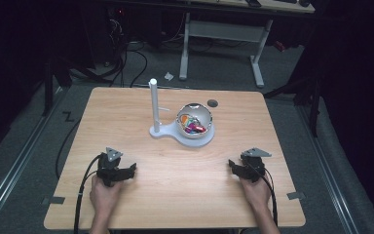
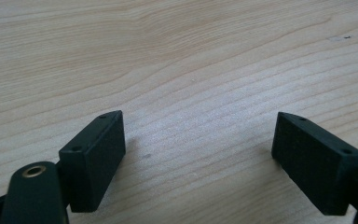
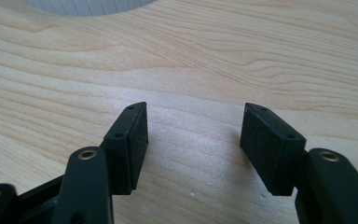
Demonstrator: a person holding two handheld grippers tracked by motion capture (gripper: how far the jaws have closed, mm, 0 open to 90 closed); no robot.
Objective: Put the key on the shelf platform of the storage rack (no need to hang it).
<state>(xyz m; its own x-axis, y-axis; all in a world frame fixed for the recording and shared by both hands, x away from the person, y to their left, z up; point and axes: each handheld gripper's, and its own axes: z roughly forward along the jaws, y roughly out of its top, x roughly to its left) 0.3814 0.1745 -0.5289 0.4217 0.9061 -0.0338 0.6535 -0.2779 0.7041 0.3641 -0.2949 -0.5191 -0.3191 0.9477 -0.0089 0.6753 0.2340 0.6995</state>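
A shiny metal bowl (image 1: 195, 122) holding colourful items sits on a white stand (image 1: 161, 130) with an upright post, past the middle of the table (image 1: 126, 112). Near the table's front, the left hand-held gripper (image 1: 130, 168) and right hand-held gripper (image 1: 232, 165) rest released, jaws apart around nothing.

Both grippers are black, the left gripper (image 1: 126, 170) and right gripper (image 1: 234, 166) each topped by a grey three-cornered plate behind the jaws, with a black cable trailing back past bare forearms. The jaws are flat rectangular blocks with small screw holes; brass-ringed holes sit in the arms behind them
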